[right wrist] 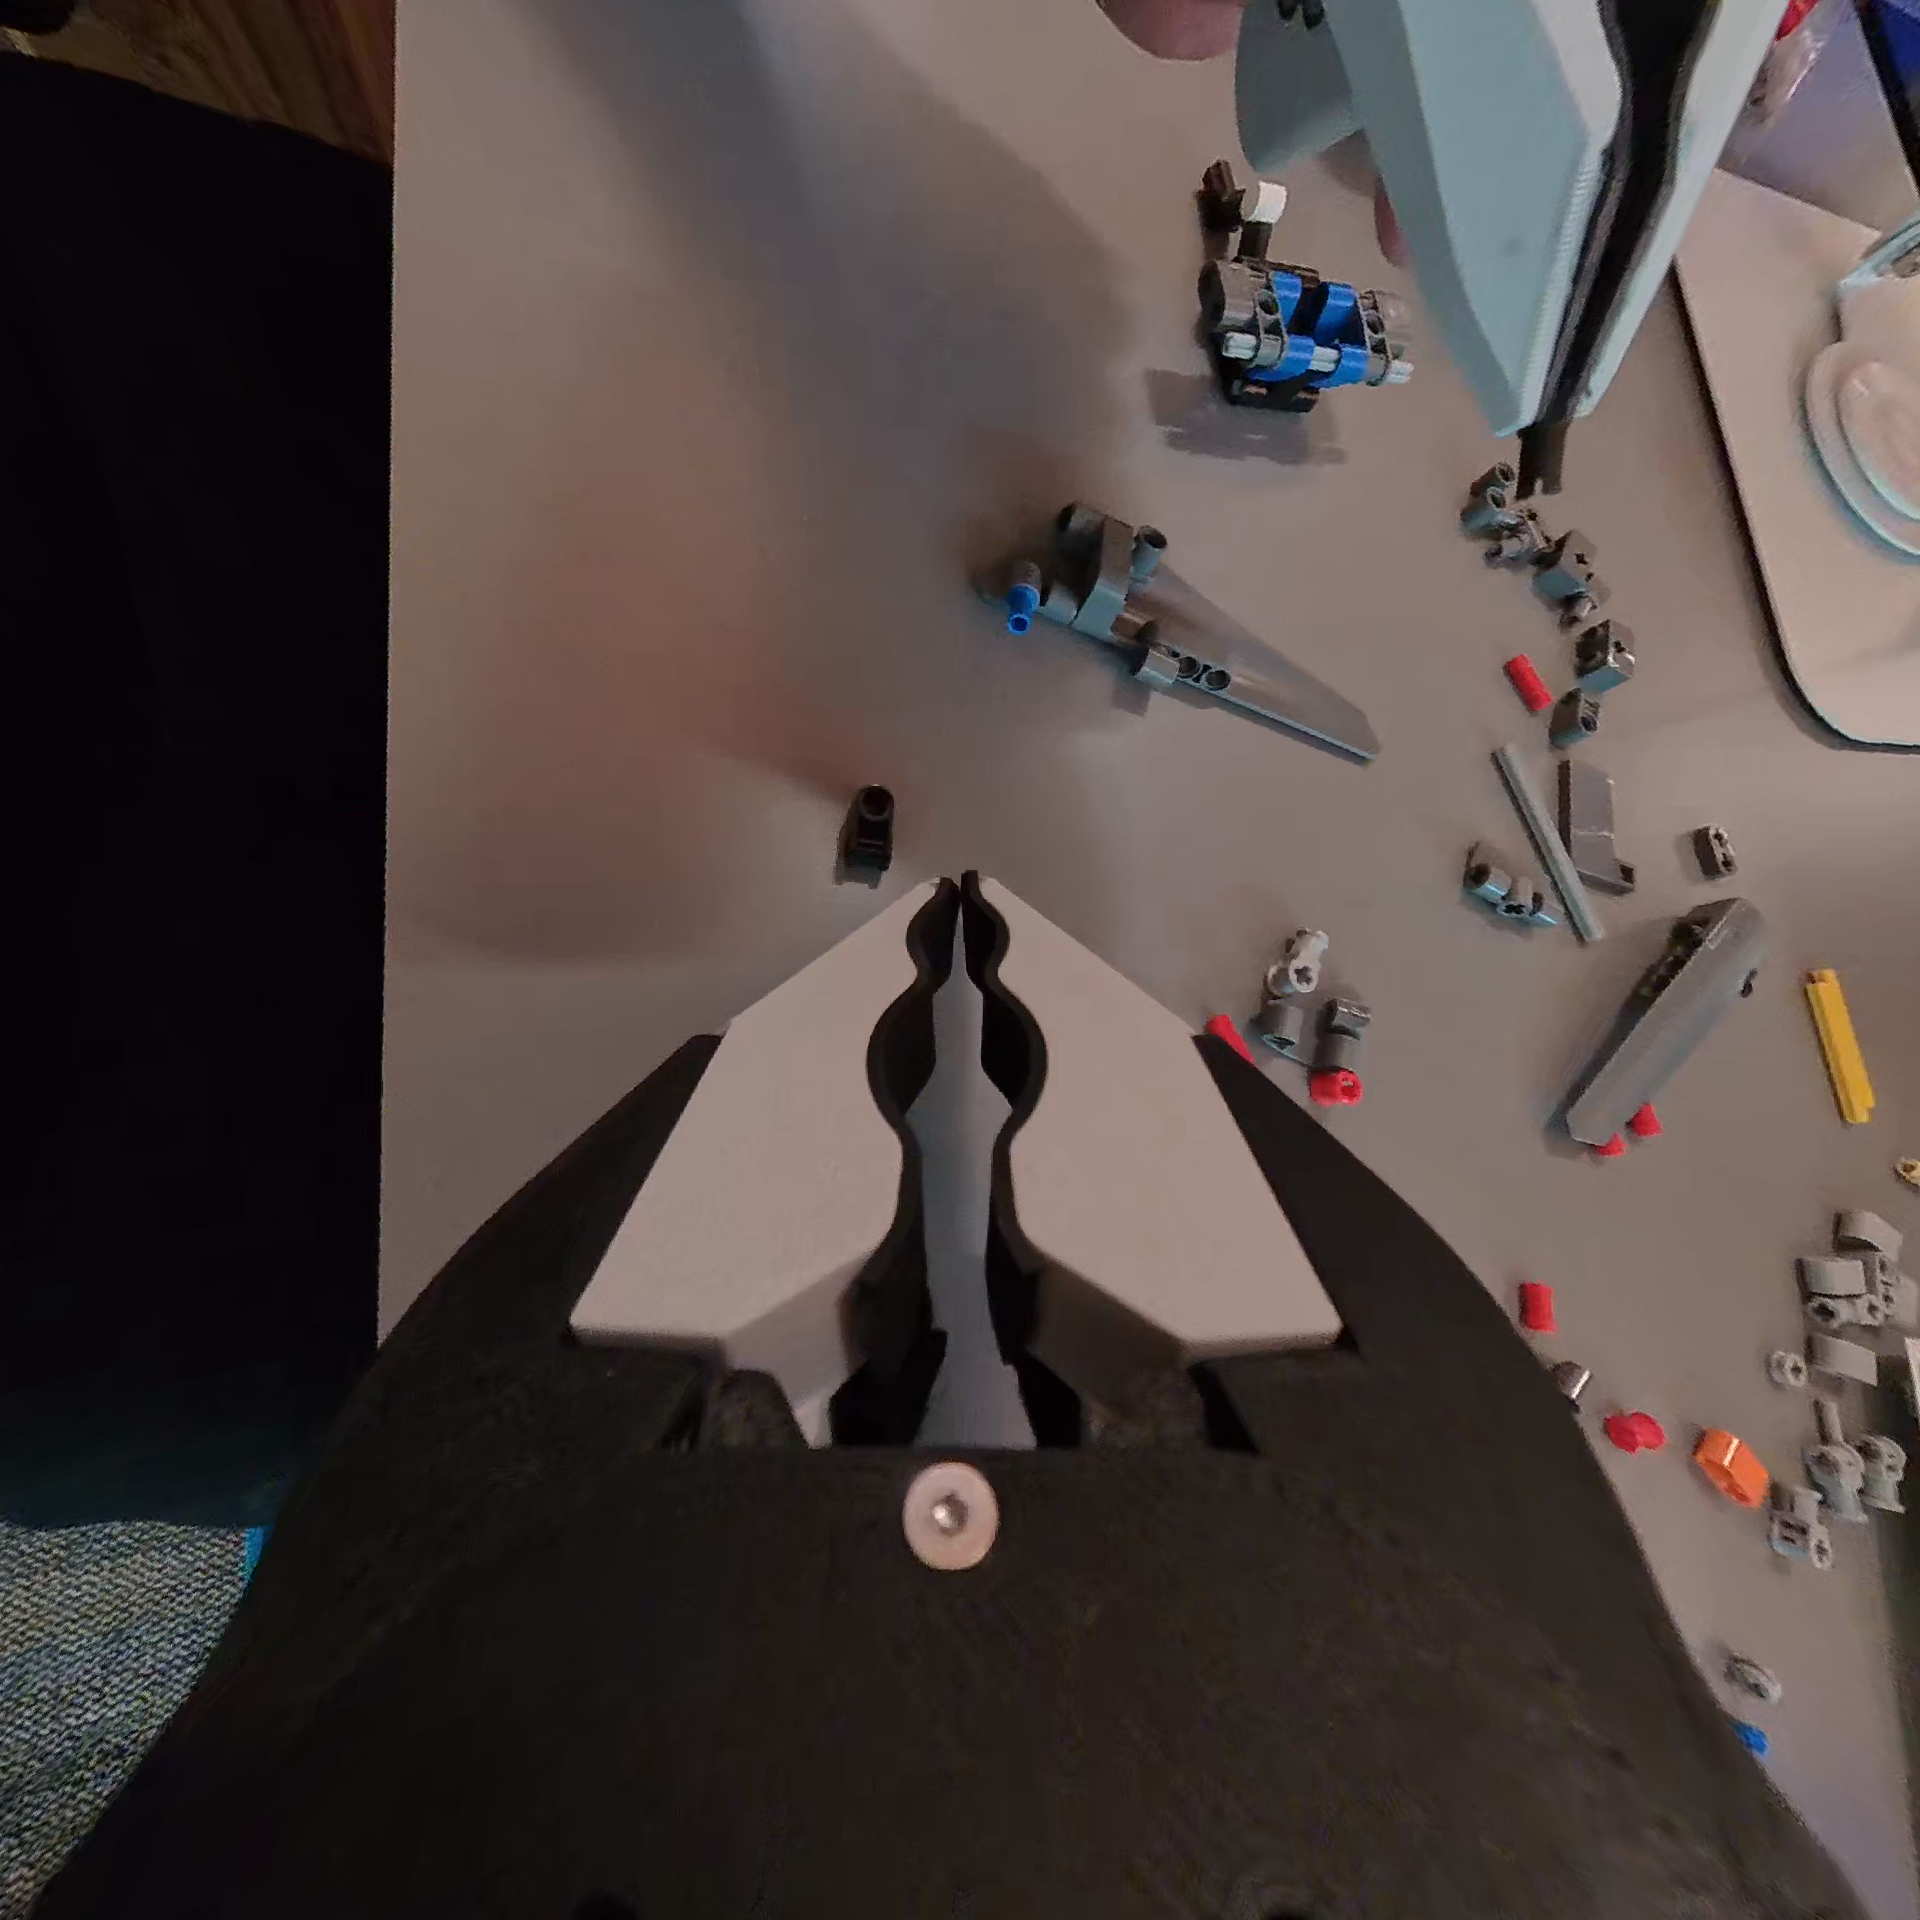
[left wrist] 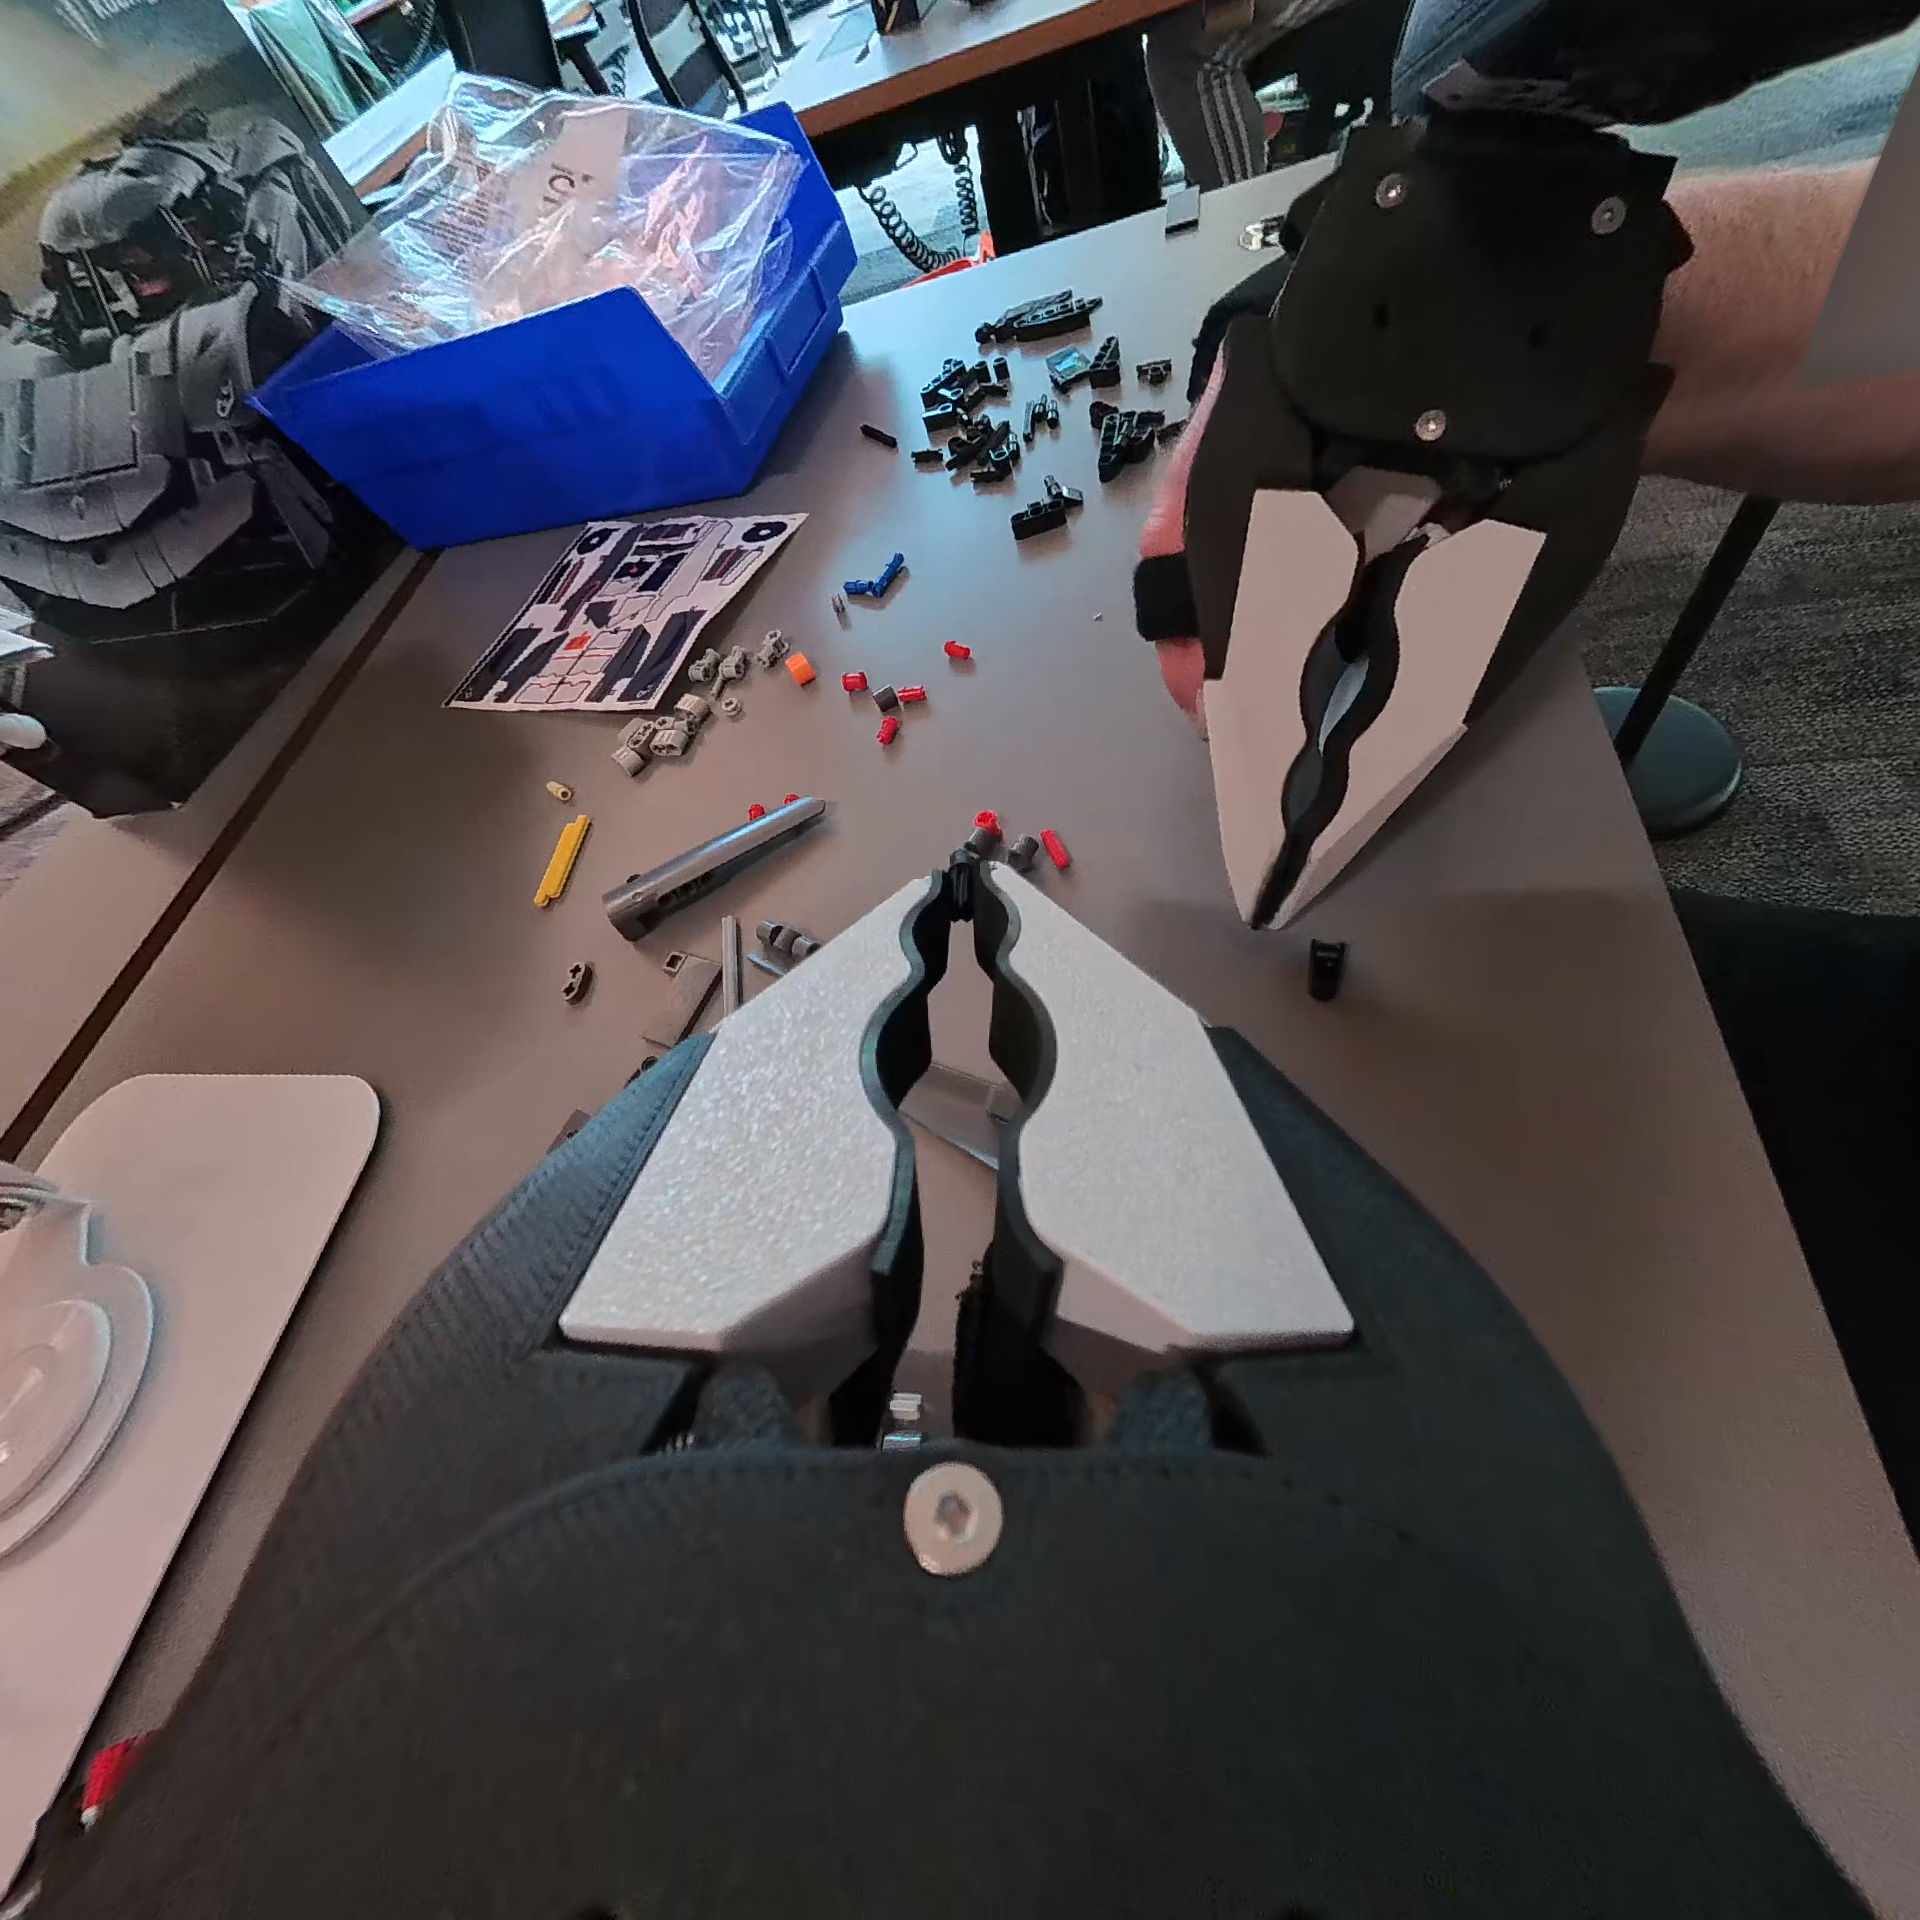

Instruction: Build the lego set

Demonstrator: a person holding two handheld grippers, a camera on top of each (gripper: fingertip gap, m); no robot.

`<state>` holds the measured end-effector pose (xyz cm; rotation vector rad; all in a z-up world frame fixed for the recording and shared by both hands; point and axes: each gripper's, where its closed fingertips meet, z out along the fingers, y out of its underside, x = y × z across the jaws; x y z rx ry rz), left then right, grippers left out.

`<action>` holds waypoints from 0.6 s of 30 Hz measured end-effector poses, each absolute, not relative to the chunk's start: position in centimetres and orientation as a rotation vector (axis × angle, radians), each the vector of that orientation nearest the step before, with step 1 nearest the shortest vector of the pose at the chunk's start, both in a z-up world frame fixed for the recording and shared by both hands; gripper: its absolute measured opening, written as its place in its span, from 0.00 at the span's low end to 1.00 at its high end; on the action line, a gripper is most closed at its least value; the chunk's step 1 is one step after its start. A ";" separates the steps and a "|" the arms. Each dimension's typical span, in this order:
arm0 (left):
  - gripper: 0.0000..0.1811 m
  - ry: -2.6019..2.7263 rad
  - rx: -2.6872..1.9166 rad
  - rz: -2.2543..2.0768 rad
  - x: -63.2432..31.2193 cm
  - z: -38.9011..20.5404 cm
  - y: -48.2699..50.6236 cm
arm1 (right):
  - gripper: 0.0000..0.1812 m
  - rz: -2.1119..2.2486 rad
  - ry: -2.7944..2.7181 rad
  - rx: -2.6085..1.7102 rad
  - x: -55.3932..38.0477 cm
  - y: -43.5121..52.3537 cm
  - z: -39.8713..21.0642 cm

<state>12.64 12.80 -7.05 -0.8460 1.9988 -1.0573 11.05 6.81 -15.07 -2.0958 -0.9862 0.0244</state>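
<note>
My left gripper (left wrist: 964, 871) is clamped on a small black pin (left wrist: 962, 878); my right gripper (right wrist: 957, 885) is closed, empty (tips nearly touching), just beside the black connector (right wrist: 868, 823) on the table (right wrist: 644, 520). I'd open, then straddle it squarely.

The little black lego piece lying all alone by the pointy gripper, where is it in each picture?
Left wrist view: little black piece lies right of centre, just below the right gripper tip.
Right wrist view: it lies just left of centre, above that gripper.
Shared landmark: the yellow bar.
</note>
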 end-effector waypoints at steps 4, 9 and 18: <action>0.01 2.067 -0.811 -1.014 12.2 -7.8 12.3 | 0.03 0.069 -0.957 -2.116 11.0 6.5 -15.2; 0.01 2.263 -0.615 -0.788 10.7 -9.8 10.1 | 0.07 0.174 -0.901 -2.125 10.8 5.5 -15.3; 0.01 2.531 -0.308 -0.356 9.1 -14.3 7.2 | 0.08 0.222 -0.879 -2.118 10.1 5.1 -15.3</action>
